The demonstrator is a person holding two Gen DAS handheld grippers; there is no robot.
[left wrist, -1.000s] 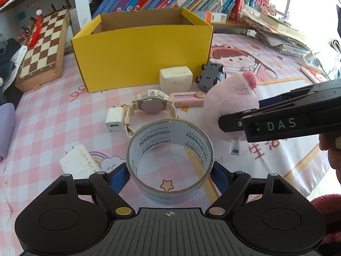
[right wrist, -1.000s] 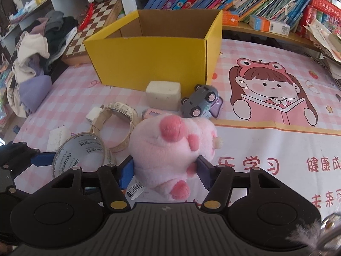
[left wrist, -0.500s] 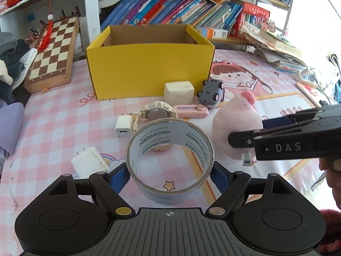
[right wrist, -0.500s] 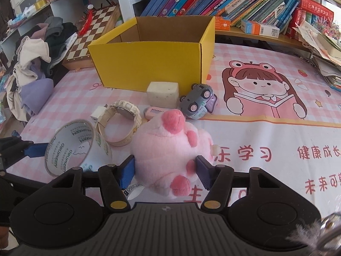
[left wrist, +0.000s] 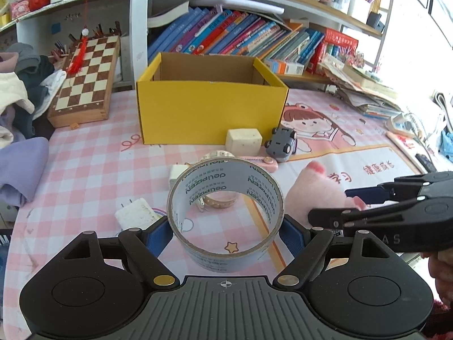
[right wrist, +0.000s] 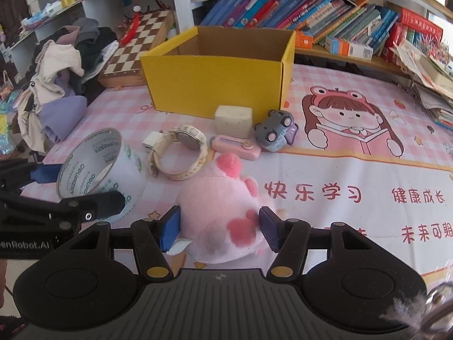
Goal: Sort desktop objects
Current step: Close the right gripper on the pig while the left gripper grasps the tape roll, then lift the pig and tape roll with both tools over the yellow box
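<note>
My left gripper is shut on a roll of clear tape and holds it above the desk; the roll also shows in the right wrist view. My right gripper is shut on a pink plush toy, also seen in the left wrist view. An open yellow box stands behind, empty as far as I see. On the desk lie a cream watch, a white cube, a grey toy car, a pink case and white chargers.
A chessboard leans at the back left beside a pile of clothes. Books fill the shelf behind the box. Stacked papers lie at the right. The desk has a pink checked mat.
Both grippers have risen and drawn back from the box, the left lifting the tape roll, the right lifting the plush toy. The desk objects now look farther away.
</note>
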